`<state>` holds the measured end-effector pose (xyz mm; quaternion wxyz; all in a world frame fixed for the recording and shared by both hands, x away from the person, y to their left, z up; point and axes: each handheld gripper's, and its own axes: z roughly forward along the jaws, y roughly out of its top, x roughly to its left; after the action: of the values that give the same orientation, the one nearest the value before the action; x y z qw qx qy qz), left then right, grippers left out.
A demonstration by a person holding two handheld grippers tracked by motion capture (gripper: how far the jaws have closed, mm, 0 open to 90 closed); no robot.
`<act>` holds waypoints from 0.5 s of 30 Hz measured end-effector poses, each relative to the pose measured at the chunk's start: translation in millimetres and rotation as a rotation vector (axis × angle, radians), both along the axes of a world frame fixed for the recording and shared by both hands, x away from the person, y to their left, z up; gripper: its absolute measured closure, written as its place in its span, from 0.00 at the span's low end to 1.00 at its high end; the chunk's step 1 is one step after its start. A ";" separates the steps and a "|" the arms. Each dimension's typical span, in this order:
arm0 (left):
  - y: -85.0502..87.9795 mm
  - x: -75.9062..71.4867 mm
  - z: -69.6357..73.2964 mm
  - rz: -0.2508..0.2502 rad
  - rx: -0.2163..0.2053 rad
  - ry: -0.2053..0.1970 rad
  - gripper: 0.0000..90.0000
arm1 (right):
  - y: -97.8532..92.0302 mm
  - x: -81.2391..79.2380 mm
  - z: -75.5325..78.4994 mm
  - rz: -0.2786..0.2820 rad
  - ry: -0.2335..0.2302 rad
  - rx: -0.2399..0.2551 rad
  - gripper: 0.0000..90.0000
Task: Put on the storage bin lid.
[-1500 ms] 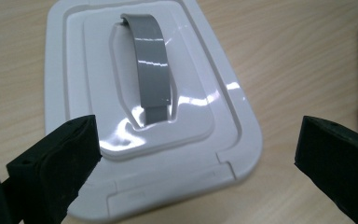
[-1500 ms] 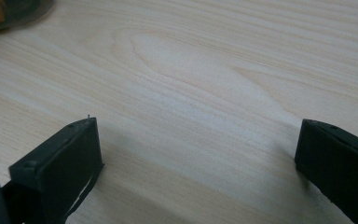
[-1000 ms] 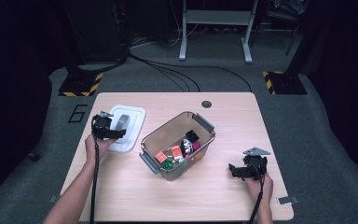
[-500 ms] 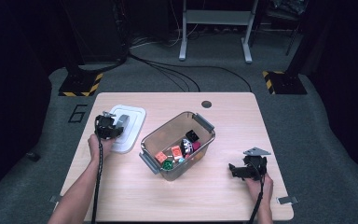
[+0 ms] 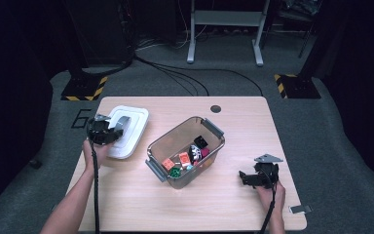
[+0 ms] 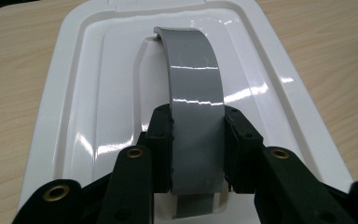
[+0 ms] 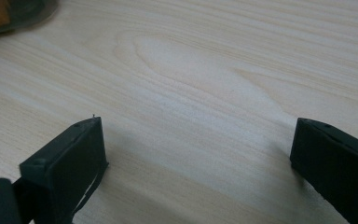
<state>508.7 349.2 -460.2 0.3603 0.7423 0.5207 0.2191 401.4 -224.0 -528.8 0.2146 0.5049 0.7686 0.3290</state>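
Observation:
A white lid (image 5: 132, 127) lies on the table's left side, and its grey handle (image 6: 196, 79) arches up from the middle. My left gripper (image 5: 106, 129) is shut on that handle, and the black pads (image 6: 161, 140) press on both of its edges in the left gripper view (image 6: 198, 128). A clear plastic bin (image 5: 173, 131) stands at the table's centre, with several small coloured toys (image 5: 182, 158) inside it. My right gripper (image 5: 246, 178) rests low over bare wood at the right, and its jaws (image 7: 200, 154) stand wide open with nothing between them.
The wooden table (image 5: 233, 126) has a round cable hole (image 5: 215, 108) near its far edge. A grey latch (image 5: 213, 127) sticks out from the bin's far right end. On the floor beyond are cables and black-and-yellow striped bases (image 5: 83, 89).
The left gripper has closed on the lid's grey handle and risen a little, so the handle now stands up. The right gripper has stayed where it was.

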 end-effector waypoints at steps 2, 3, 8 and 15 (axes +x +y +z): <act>0.7 -5.7 10.3 -0.030 0.018 -0.001 0.75 | 0.0 0.0 0.0 0.000 0.000 0.000 0.03; 0.4 -7.3 12.9 -0.034 0.017 -0.008 0.75 | -0.1 0.1 0.0 0.000 -0.001 -0.002 0.03; 0.0 -12.8 24.8 -0.075 0.033 -0.008 0.75 | -0.1 0.1 0.0 0.001 -0.001 -0.002 0.03; -2.9 -22.0 44.3 -0.130 0.044 -0.033 0.75 | -0.1 0.0 0.0 0.000 -0.001 -0.003 0.03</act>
<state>486.7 346.4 -415.9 0.3659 0.7786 0.4605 0.2186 401.5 -224.1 -528.7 0.2155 0.5045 0.7690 0.3281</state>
